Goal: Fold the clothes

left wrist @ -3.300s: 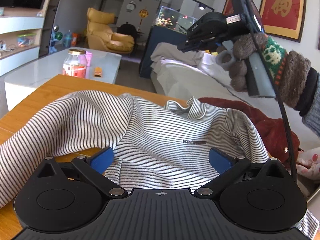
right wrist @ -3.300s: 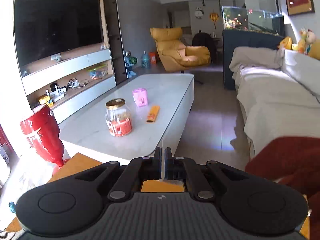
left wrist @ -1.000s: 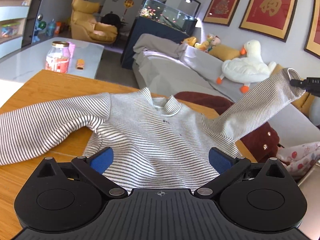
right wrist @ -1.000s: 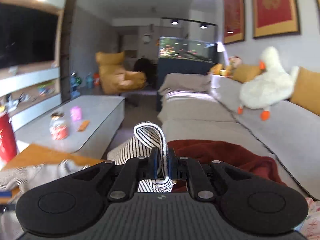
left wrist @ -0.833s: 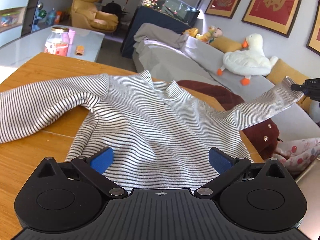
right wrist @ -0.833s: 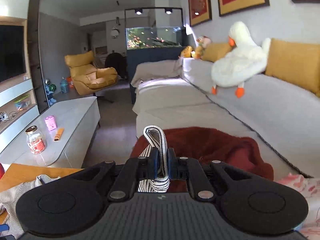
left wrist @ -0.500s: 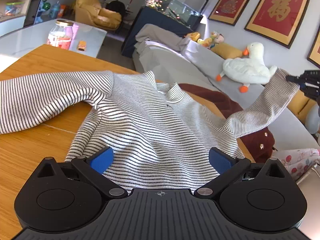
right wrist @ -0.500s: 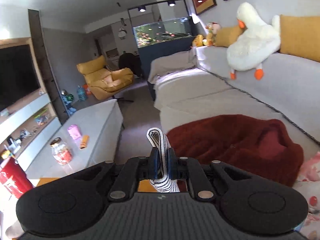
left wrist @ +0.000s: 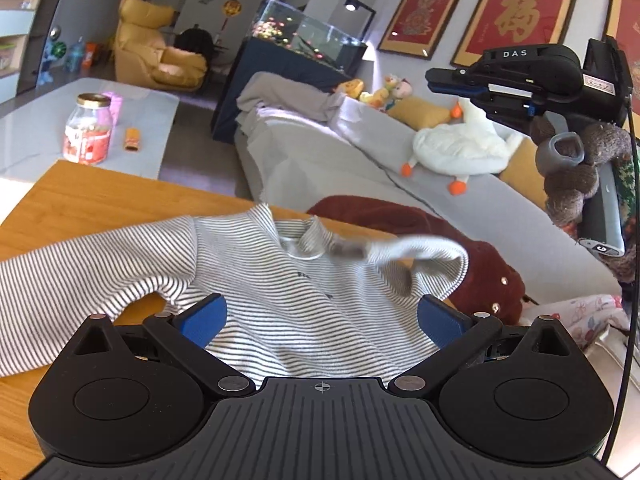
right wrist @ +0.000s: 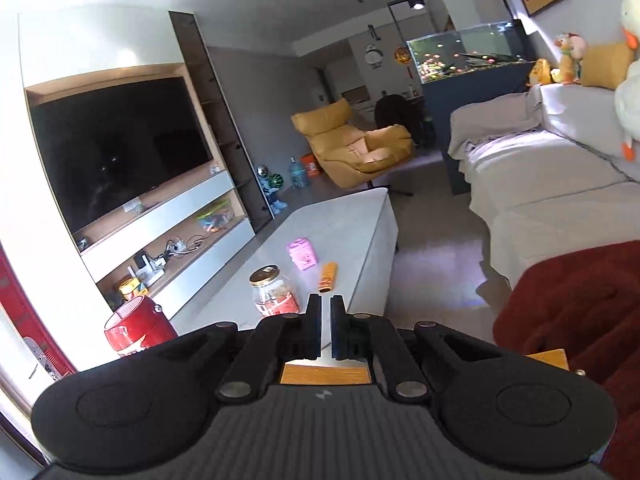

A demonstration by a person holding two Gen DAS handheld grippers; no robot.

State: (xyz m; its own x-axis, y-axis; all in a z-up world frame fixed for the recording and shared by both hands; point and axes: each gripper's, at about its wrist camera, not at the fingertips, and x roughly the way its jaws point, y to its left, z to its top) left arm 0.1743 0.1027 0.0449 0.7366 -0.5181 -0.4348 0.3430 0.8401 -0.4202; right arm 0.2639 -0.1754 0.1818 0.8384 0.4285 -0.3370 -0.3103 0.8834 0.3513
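Left wrist view first: the left gripper (left wrist: pixel 322 318) hangs low over the near hem of the grey-and-white striped long-sleeved knit top (left wrist: pixel 280 292), blue pads spread wide, nothing between them. The top lies chest-up on the orange wooden table (left wrist: pixel 100 200), collar at the far edge. One sleeve (left wrist: pixel 72 276) trails out flat to the left; the other sleeve (left wrist: pixel 404 254) is a blurred loop over the right shoulder, apparently in mid-air. Up at the right, the right gripper (left wrist: pixel 430 76) is held high in a brown knitted glove (left wrist: pixel 576 176), well apart from the cloth. Beyond the table's right edge sits a dark red fuzzy garment (left wrist: pixel 460 248).

Right wrist view now: the right gripper (right wrist: pixel 325 326) has its black fingers nearly together, a thin slit of daylight between them, carrying nothing. It looks out over the white coffee table (right wrist: pixel 352 236).

My read: this is light, floppy, clingy jersey that will sag and won't hold a crease unless laid flat. Best pinched at cuffs, shoulder seams or hem corners, never mid-panel.
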